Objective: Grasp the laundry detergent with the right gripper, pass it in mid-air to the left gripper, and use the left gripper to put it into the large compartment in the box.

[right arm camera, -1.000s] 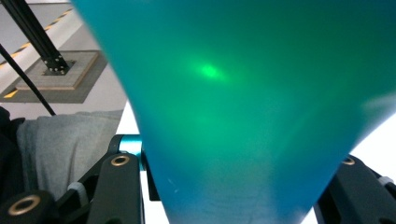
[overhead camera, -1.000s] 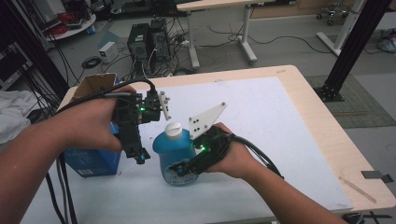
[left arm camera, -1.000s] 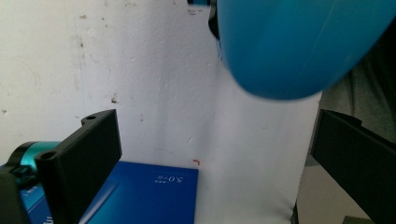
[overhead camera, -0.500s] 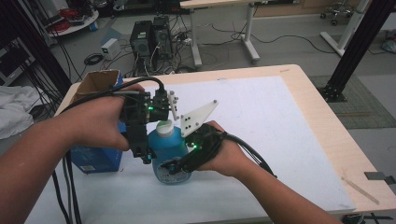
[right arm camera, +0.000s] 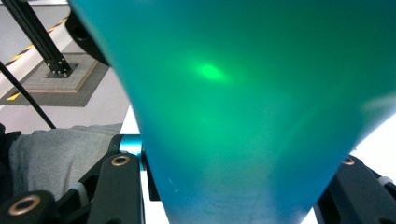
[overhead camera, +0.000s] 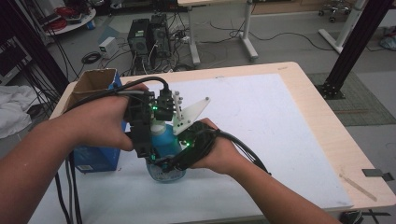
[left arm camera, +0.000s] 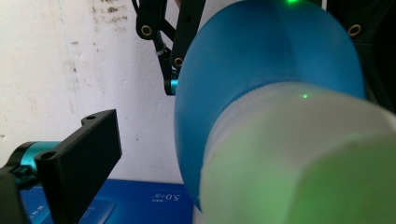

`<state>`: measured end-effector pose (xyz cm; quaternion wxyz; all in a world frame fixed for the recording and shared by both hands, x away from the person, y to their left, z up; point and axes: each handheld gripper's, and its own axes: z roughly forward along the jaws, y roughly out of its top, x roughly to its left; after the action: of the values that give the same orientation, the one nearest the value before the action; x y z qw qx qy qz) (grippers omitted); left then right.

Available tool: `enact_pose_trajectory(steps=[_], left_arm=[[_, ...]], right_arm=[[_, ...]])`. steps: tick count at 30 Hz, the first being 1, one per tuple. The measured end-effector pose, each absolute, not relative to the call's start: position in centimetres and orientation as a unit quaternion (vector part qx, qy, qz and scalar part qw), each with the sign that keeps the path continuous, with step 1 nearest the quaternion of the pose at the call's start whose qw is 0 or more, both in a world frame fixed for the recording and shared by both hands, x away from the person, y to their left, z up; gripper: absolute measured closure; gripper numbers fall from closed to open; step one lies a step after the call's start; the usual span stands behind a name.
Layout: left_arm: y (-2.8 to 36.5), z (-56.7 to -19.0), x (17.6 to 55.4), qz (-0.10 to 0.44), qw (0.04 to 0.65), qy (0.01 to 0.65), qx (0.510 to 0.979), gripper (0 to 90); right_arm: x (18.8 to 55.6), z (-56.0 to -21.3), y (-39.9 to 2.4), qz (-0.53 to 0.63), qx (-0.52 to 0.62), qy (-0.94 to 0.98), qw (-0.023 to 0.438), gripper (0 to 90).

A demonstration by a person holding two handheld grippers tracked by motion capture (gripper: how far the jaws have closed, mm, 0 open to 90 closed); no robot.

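Note:
A blue bottle (overhead camera: 164, 140) with a white cap stands on the white table mat, near its left front. My right gripper (overhead camera: 169, 163) comes in from the right and is shut on the bottle's lower body. In the right gripper view the blue bottle (right arm camera: 243, 93) sits between the black fingers (right arm camera: 116, 186). My left gripper (overhead camera: 145, 148) points down from above the bottle's top. In the left gripper view the cap (left arm camera: 299, 154) looms close at the right, while one black finger (left arm camera: 79, 163) stands apart from it at the left. The other finger is hidden.
A blue box (overhead camera: 95, 157) stands just left of the bottle, under my left hand. An open cardboard box (overhead camera: 93, 81) sits behind it at the table's left edge. The white mat (overhead camera: 261, 116) stretches to the right. Cables trail from both grippers.
My left gripper has moved right and down over the bottle's top, so the cap is now covered in the high view. The right hand and the bottle have shifted slightly left.

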<state>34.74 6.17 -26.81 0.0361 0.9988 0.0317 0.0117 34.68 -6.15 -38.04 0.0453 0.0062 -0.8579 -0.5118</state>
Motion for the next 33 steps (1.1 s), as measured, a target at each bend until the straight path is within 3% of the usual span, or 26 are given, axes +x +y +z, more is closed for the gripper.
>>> enact_pose_trajectory(steps=[23, 26, 33], left_arm=[[5.99, -26.96, 34.71, 0.020, 0.030, 0.030, 0.999, 1.8], [5.98, -26.83, 34.66, 0.011, 0.028, 0.028, 0.999, 10.2], [5.91, -26.90, 34.69, 0.015, 0.025, 0.025, 0.999, 10.2]], right_arm=[[34.72, -38.03, -5.94, -0.515, 0.007, -0.856, 0.043, 47.1], [34.73, -38.05, -5.90, -0.516, 0.007, -0.856, 0.043, 47.1], [34.70, -38.03, -5.87, -0.515, 0.007, -0.856, 0.042, 47.1]])
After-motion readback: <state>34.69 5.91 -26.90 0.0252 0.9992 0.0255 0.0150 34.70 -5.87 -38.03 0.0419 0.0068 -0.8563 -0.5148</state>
